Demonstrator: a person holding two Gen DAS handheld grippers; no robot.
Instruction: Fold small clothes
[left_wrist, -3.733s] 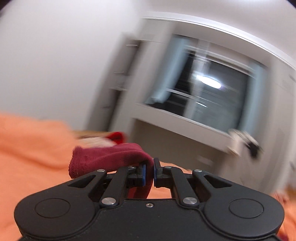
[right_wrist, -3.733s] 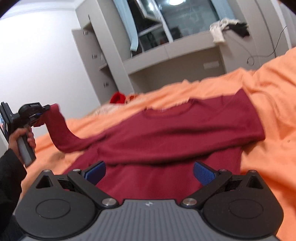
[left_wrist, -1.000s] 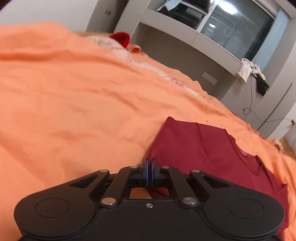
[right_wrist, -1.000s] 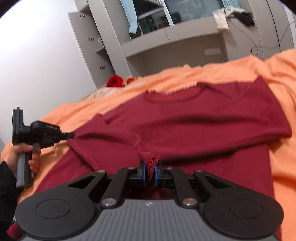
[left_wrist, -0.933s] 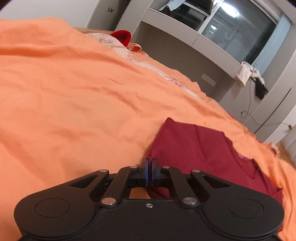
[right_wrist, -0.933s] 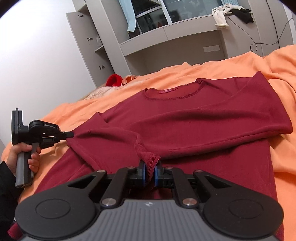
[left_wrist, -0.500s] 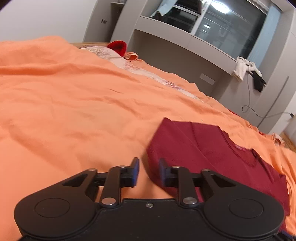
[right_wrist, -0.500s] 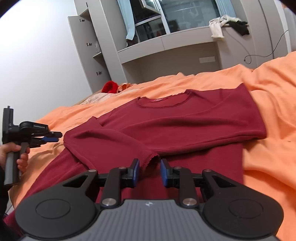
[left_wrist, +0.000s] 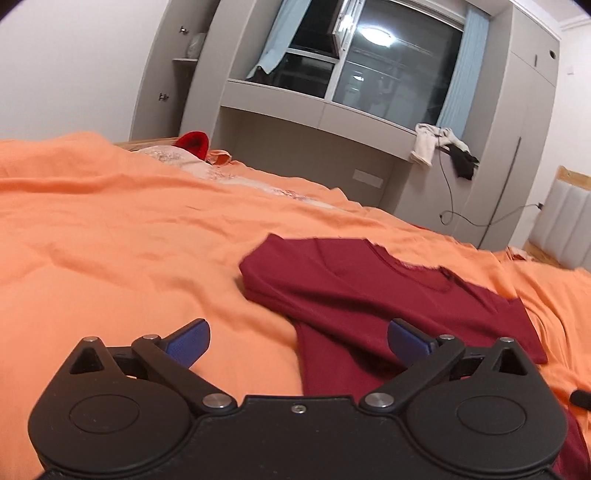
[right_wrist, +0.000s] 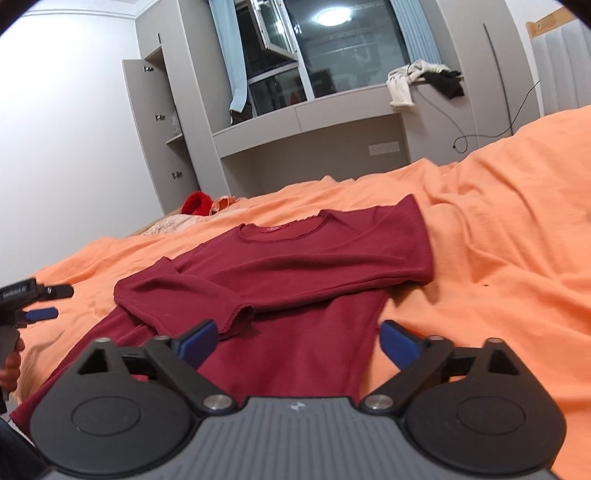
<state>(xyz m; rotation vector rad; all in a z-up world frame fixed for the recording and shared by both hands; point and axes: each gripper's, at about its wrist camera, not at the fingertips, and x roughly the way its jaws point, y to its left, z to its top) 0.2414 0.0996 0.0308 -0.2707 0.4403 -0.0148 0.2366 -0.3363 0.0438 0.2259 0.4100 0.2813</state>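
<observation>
On the orange bedspread (right_wrist: 509, 258) lies a dark red sweater (right_wrist: 314, 266), collar toward the far wall, both sleeves folded in across the chest. Its body runs down toward the near edge of the bed.

From the right wrist view, the right gripper (right_wrist: 295, 338) hovers over the sweater's lower half with its blue fingers (right_wrist: 195, 338) spread wide — they have just been opening, and nothing is pinched between them. The cuff of the folded left-hand sleeve (right_wrist: 236, 314) rests free on the cloth just beyond the left finger, not touching it as far as can be seen. The right finger sits near the sweater's side edge, over the line where red meets orange.

From the left wrist view, the left gripper (left_wrist: 297, 338) likewise has its fingers (left_wrist: 188, 339) spread apart after just opening, empty. The folded shoulder corner of the sweater (left_wrist: 369, 295) lies a little ahead of them; the sweater's side edge passes between the fingers, so the left finger is over bare bedspread (left_wrist: 110, 258) and the right one over red cloth.

At the right view's left edge the left gripper (right_wrist: 46, 302) shows again, held in a hand (right_wrist: 9, 365), well clear of the sweater.
</observation>
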